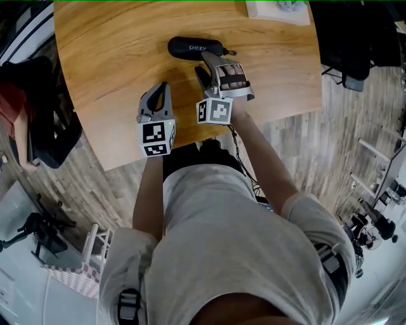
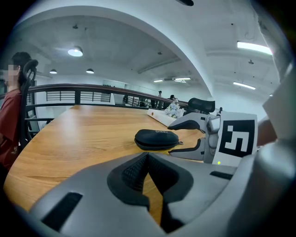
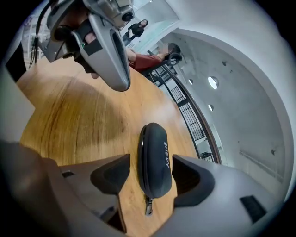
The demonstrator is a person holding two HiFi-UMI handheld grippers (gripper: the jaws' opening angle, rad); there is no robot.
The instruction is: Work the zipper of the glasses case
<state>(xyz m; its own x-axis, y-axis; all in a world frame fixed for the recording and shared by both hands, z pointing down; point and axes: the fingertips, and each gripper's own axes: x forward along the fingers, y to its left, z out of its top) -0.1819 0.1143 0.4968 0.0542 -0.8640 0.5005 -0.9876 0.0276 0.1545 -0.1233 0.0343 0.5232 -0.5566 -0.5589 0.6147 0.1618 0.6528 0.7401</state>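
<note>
Glasses case, black and closed, lies flat on the far middle part of the wooden table. Its long side runs left to right, and its zipper pull sticks out at the right end. The right gripper sits at that right end with its jaws spread wide. In the right gripper view, the case's zipper end lies in the gap between the two pads, with bare wood showing beside one pad, so nothing is gripped. The left gripper is to the left of the case and nearer, apart from it, with its jaws clenched together on nothing. A white tray rests at the table's far right edge.
</note>
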